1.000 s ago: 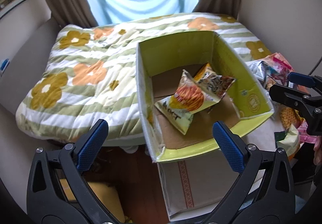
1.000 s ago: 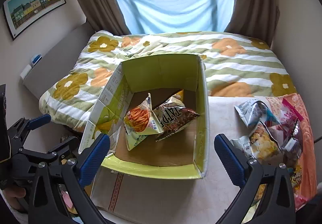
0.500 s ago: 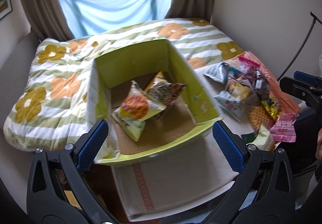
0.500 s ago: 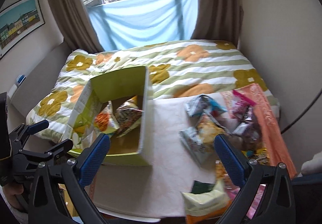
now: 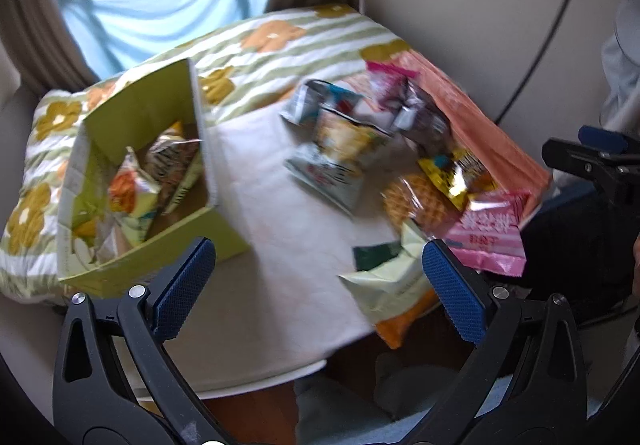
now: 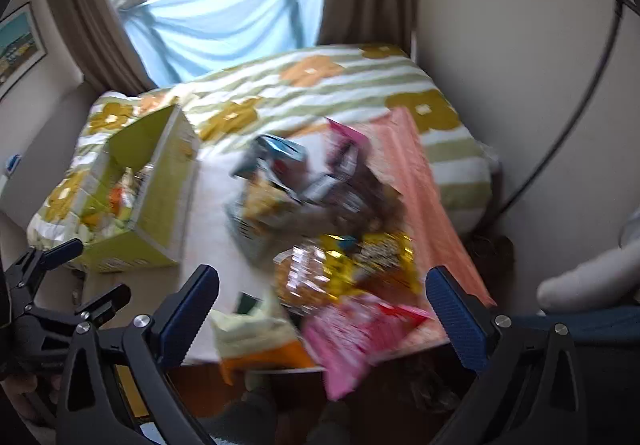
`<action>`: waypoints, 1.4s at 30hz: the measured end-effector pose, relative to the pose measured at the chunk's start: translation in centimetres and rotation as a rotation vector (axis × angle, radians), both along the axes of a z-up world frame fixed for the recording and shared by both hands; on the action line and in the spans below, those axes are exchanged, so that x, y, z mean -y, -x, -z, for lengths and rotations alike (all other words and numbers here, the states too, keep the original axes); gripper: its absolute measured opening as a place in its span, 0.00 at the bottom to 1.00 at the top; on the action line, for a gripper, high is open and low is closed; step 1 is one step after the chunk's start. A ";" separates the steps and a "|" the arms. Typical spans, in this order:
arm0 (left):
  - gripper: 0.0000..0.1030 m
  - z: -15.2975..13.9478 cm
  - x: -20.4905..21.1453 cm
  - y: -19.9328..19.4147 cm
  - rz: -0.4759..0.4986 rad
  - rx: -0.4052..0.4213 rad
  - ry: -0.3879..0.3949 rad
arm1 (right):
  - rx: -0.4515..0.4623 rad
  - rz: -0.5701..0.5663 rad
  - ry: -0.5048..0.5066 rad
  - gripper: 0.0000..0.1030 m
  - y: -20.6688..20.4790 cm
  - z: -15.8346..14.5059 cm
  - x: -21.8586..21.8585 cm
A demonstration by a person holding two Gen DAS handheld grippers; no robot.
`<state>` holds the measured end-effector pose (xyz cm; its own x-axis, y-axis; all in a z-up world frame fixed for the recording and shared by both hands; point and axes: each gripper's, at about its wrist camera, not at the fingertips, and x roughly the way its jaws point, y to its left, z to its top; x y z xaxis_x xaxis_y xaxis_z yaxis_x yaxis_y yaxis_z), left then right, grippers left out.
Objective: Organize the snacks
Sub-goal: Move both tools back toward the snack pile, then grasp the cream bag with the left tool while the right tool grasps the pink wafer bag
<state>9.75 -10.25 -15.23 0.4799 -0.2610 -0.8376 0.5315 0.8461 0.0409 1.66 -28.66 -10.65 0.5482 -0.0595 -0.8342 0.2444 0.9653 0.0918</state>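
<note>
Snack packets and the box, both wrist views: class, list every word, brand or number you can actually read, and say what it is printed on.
Nothing can be read for certain; both views are motion-blurred.
Pink packet: white print, too blurred to read.
Packet in the box: large dark letters, illegible.
White-and-yellow packet: red and dark print, illegible.
Gold packet: markings too blurred.
Box left flap: small print, too small to read.

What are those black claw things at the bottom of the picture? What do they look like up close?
They are two hand-held grippers. The left gripper and the right gripper look alike: two curved black plastic arms with triangular cut-outs and silver bolts, each tipped with a blue pad of crosshatched rubber. No cables or markings show on them.
</note>
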 end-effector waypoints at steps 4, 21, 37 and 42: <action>1.00 2.5 3.3 1.5 0.071 -0.040 -0.062 | -0.068 -0.006 -0.041 1.00 1.2 2.5 2.5; 1.00 12.9 9.7 1.1 0.430 -0.224 -0.312 | -0.227 0.034 -0.220 1.00 0.8 12.2 4.6; 0.78 15.2 9.2 -1.1 0.440 -0.284 -0.291 | -0.274 0.033 -0.236 1.00 -0.9 14.6 3.6; 0.62 15.1 9.4 0.0 0.492 -0.236 -0.322 | -0.284 0.036 -0.240 1.00 -1.3 15.3 3.2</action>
